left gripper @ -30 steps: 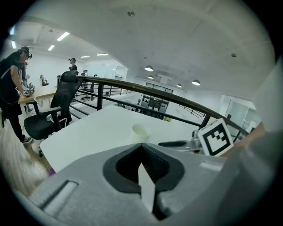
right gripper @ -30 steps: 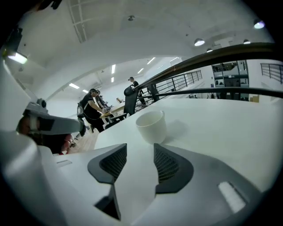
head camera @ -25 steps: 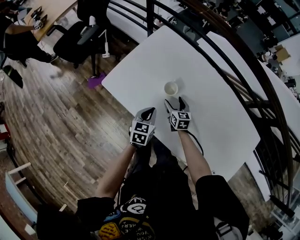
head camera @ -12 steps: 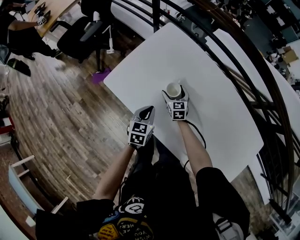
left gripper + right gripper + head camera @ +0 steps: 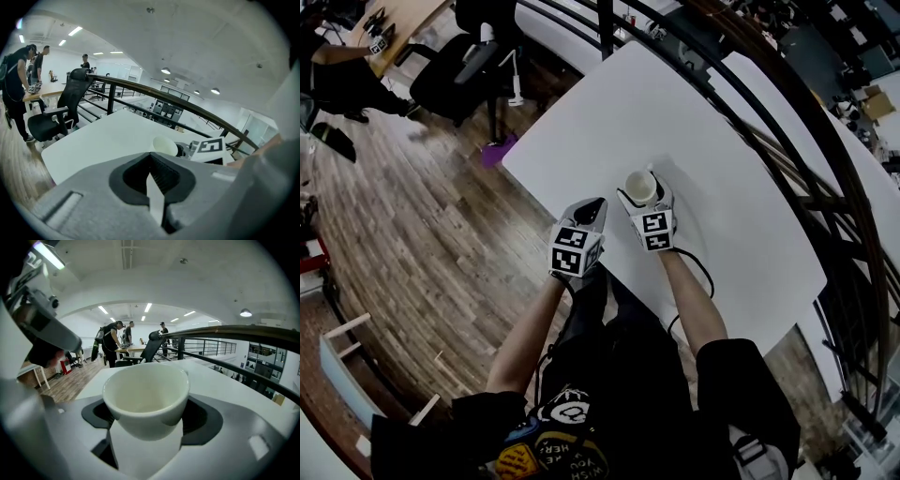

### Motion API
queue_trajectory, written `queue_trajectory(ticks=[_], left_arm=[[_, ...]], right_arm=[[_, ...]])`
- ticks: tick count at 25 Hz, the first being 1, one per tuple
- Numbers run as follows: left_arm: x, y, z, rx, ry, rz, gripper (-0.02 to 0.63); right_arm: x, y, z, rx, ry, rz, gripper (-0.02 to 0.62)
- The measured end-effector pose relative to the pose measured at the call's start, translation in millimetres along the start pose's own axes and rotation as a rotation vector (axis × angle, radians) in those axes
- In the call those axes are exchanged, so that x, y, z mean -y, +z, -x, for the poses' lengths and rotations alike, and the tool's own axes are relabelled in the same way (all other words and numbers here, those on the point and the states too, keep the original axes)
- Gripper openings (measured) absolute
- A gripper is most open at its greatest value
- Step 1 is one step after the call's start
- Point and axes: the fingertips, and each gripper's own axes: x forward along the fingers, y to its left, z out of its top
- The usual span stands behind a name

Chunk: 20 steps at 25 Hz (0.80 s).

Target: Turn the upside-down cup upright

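The cup [image 5: 640,187] stands mouth up between the jaws of the right gripper [image 5: 645,199], near the front edge of the white table [image 5: 722,216]. In the right gripper view the cup [image 5: 146,394] is white and empty, and the dark pads [image 5: 96,416] meet its sides on both flanks. These jaws have just been closing, spread wide around the cup's body. The left gripper [image 5: 592,211] hovers just to the left, over the table's near edge, its jaws pressed together with nothing between them. The left gripper view shows the cup [image 5: 165,146] a little ahead.
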Motion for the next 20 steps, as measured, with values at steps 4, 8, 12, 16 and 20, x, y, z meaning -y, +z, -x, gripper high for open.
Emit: queue_trajectory(ticks=[4, 8, 12, 16, 20], left_arm=[[11.8, 12.5, -14.7, -0.014, -0.09, 0.025, 0.005], [29.5, 21.6, -14.0, -0.003, -0.159, 0.062, 0.038], [56.2, 18.7, -4.8, -0.027, -0.256, 0.067, 0.097], [80.0, 16.9, -3.0, -0.054, -0.316, 0.024, 0.149], [95.0, 15.7, 0.1, -0.065, -0.317, -0.036, 0.169]], right_arm=[[-26.1, 29.0, 34.3, 0.04, 0.059, 0.081, 0.402], [-35.5, 31.0, 60.2, 0.034, 0.065, 0.128, 0.402], [-32.1, 20.0, 83.3, -0.001, 0.042, 0.148, 0.402], [-41.7, 32.2, 101.0, 0.031, 0.038, 0.198, 0.402], [-53.8, 48.2, 119.1, 0.034, 0.021, 0.266, 0.402]])
